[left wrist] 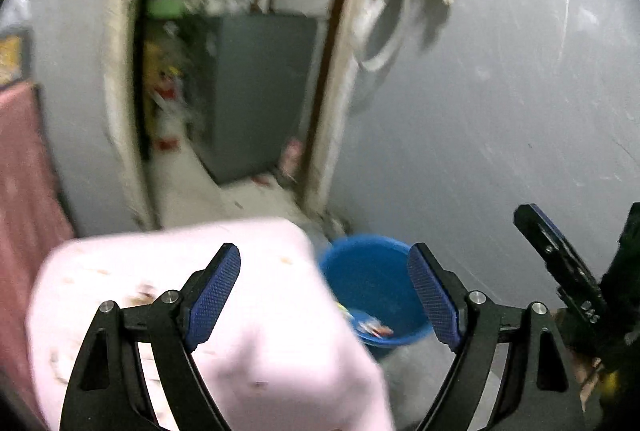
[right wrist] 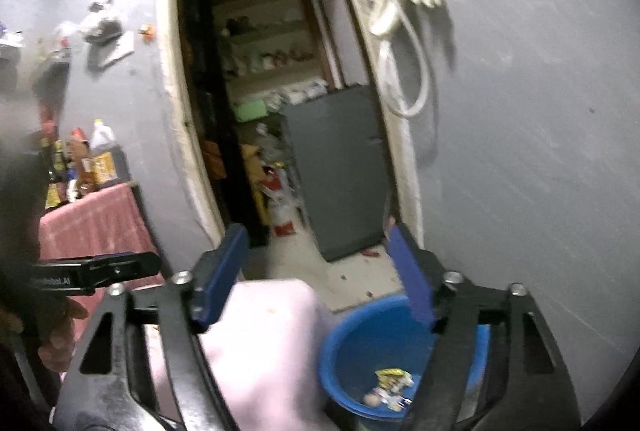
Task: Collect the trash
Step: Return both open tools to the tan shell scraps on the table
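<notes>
A blue bucket (left wrist: pixel 372 283) (right wrist: pixel 360 351) stands on the floor against the grey wall. Several crumpled wrappers (left wrist: pixel 374 327) (right wrist: pixel 390 387) lie at its bottom. Left of the bucket is a pale pink covered surface (left wrist: pixel 260 351) (right wrist: pixel 264 331) with small crumbs on it. My left gripper (left wrist: pixel 324 255) hangs open above the pink surface and the bucket's rim, with nothing between its fingers. My right gripper (right wrist: pixel 318 235) is open and empty too, raised over the bucket. Each view catches the other gripper at its edge: the right one (left wrist: pixel 560 259) and the left one (right wrist: pixel 100 271).
An open doorway leads to a cluttered storeroom with a grey cabinet (right wrist: pixel 340 171) and shelves. A white cable and gloves (right wrist: pixel 400 11) hang on the wall right of the door. At left, bottles (right wrist: pixel 80 159) stand on a red-covered table (right wrist: pixel 92 223). A hand (right wrist: pixel 60 331) shows below the left gripper.
</notes>
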